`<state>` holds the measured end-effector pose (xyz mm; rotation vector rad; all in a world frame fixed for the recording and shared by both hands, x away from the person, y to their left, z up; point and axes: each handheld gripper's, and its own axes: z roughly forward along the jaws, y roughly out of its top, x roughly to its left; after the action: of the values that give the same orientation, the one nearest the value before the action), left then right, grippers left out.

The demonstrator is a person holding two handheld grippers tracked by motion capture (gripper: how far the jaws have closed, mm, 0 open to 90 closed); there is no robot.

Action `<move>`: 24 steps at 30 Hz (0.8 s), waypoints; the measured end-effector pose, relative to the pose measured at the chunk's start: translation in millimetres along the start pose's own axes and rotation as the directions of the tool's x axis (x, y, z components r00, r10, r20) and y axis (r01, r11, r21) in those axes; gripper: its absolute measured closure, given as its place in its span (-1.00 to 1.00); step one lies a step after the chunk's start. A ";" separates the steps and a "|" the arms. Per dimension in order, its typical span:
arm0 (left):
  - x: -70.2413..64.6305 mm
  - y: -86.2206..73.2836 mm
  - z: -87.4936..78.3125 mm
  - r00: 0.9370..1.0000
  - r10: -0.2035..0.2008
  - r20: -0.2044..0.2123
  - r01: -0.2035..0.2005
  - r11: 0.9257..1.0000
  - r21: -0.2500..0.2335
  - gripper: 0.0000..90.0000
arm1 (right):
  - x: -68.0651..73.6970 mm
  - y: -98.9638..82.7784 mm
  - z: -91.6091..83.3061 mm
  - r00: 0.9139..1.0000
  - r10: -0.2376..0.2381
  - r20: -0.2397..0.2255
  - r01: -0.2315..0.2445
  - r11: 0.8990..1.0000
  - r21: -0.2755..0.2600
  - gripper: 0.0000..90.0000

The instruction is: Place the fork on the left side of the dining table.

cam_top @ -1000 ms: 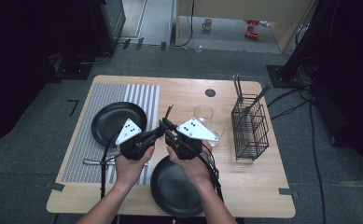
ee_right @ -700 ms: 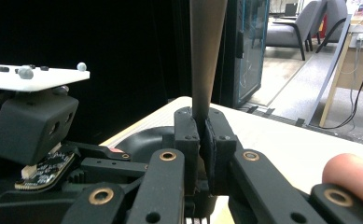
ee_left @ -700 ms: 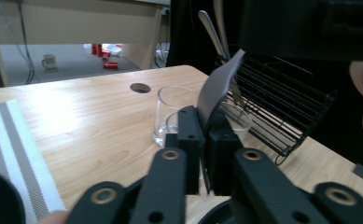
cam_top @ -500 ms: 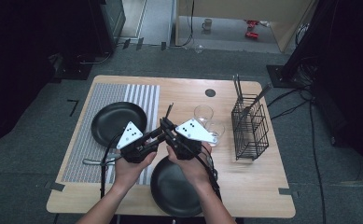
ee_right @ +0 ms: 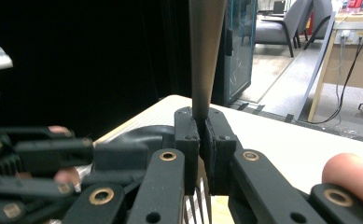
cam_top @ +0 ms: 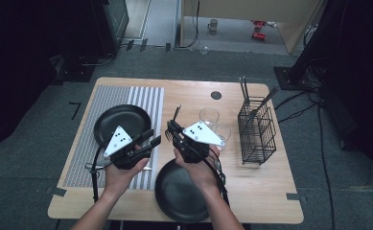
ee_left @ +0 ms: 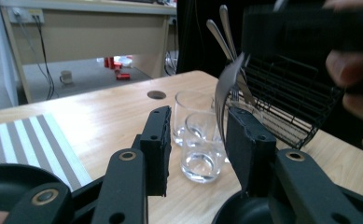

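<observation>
Both handheld black two-jaw grippers, left and right: grey three-cornered top plates with dark dots, brass-coloured pivot rivets on linkages, black cables trailing back. Forearms bare, no sleeves.

L tool let go of fork, jaws just opening, moved left

Fork: handle cut off by top edge, right gripper view; tines hidden behind the pads.
Near plate: upper rim hidden under a hand, high view.
Basket: cutlery heads blurred, upper right, left gripper view.
</observation>
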<state>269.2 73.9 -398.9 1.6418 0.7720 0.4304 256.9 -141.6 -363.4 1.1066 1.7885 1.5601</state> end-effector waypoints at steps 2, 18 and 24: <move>0.2 5.2 -3.5 1.000 0.003 -0.003 -0.003 1.000 -0.015 0.37 | 1.1 -1.2 1.1 1.000 0.001 -0.001 -0.001 1.000 0.004 0.91; -15.3 41.9 -10.7 0.998 0.046 0.039 -0.043 0.995 -0.089 0.38 | 7.4 -7.3 6.1 1.000 -0.017 -0.008 0.017 0.999 0.028 0.91; -22.8 53.5 -8.9 0.997 0.065 0.049 -0.059 0.993 -0.105 0.38 | 9.1 -8.2 6.8 1.000 -0.026 -0.011 0.026 0.999 0.033 0.91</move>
<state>260.5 60.8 -342.2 1.5766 0.6505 0.4623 255.6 -130.2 -371.5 1.0875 1.8346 1.5292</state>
